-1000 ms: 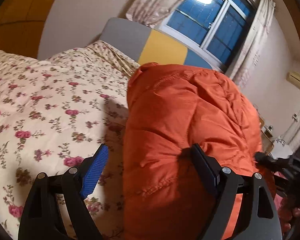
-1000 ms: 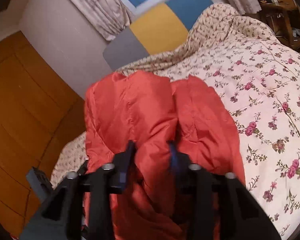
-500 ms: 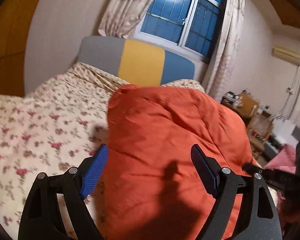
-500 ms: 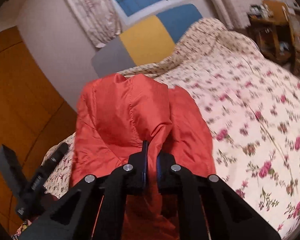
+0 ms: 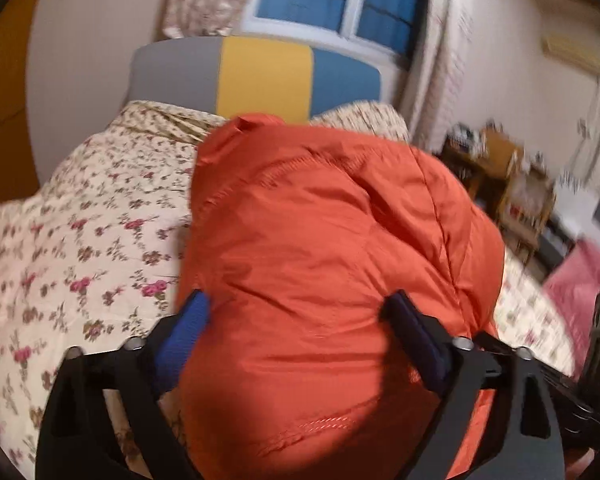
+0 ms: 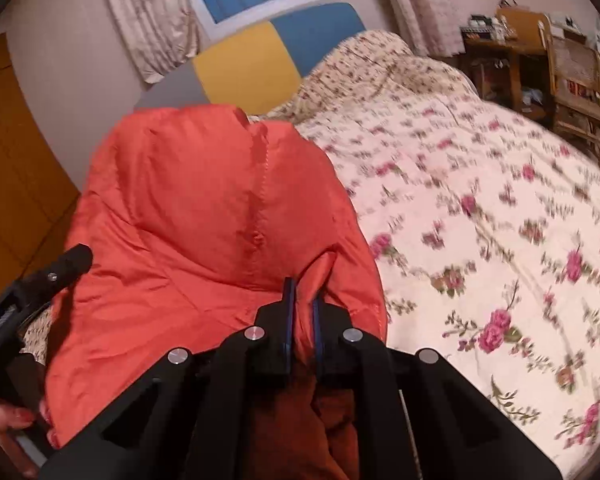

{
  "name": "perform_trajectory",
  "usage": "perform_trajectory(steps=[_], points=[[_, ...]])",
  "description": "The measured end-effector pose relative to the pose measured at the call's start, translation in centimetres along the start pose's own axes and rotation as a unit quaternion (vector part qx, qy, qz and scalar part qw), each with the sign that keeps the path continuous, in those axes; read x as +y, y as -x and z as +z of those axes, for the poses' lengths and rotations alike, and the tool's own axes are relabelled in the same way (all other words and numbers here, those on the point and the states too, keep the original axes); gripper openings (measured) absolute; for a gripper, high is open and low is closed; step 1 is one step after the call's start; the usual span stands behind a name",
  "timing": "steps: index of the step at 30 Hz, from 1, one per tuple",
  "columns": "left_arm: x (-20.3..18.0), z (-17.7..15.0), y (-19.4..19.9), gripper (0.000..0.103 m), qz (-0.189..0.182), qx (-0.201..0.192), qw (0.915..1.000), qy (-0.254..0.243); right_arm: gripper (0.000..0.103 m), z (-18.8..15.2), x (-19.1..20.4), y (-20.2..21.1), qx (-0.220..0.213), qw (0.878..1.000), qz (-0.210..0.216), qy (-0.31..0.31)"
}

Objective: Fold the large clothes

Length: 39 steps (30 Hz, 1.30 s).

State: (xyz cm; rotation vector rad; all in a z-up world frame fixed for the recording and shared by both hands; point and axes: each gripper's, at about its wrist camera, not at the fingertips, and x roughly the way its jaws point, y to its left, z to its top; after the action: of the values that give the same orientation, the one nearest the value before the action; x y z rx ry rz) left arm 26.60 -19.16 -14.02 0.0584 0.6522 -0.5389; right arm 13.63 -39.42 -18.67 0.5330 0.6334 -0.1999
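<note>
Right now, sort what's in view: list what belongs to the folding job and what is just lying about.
Job:
- orange jacket
- right gripper, shut on a fold of the jacket
- left gripper, open around the jacket
- floral bedspread under it

Lying about:
- headboard
- curtains
- wooden desk
- chair

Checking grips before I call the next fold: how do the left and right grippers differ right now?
The left gripper has just been opening; its jaws stand wide with the orange jacket bulging between them. The right gripper is shut on a thin pinch of the jacket. Both point at it, lying on the floral bedspread.
</note>
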Motion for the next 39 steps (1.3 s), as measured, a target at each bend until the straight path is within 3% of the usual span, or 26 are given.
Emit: perform_trajectory(steps=[4,7,9,11,13,15,20,24,28,39], points=[[-1.7,-0.9,-1.9,0.100,0.027,0.006,0.9987,-0.042,0.006,-0.5,-0.6,-0.3,-0.009,1.000,-0.005,-0.014],[-1.0,-0.9,-1.8,0.100,0.019,0.007,0.9995,-0.026,0.012,0.5,-0.2,1.1,-0.002,1.000,-0.015,-0.009],[-0.6,-0.8,-1.3,0.100,0.012,0.008,0.9997,-0.022,0.027,1.3,-0.1,2.9,-0.021,0.999,-0.017,-0.026],[0.0,-0.4,-1.0,0.100,0.004,0.014,0.9998,-0.010,0.027,2.3,0.4,5.6,-0.061,0.997,0.005,-0.037],[0.6,0.2,-0.8,0.100,-0.001,0.018,0.9998,0.010,0.027,3.7,2.0,7.4,-0.090,0.996,0.014,-0.005],[0.9,1.0,-0.8,0.100,-0.003,0.017,0.9995,0.028,0.027,5.2,3.8,7.8,-0.094,0.995,0.033,0.021],[1.4,3.3,-1.2,0.100,0.022,0.012,0.9984,0.051,0.027,8.5,7.6,4.6,-0.060,0.995,0.057,0.060],[1.4,4.0,-1.3,0.100,0.042,0.013,0.9980,0.045,0.026,9.5,8.6,0.6,-0.035,0.996,0.047,0.074],[1.2,4.5,-1.3,0.100,0.066,0.003,0.9972,0.034,0.023,9.4,8.0,-2.6,-0.027,0.995,0.013,0.096],[0.5,5.7,-3.4,0.100,0.069,0.017,0.9972,0.022,0.017,8.7,3.6,-5.9,-0.015,0.998,-0.015,0.066]])
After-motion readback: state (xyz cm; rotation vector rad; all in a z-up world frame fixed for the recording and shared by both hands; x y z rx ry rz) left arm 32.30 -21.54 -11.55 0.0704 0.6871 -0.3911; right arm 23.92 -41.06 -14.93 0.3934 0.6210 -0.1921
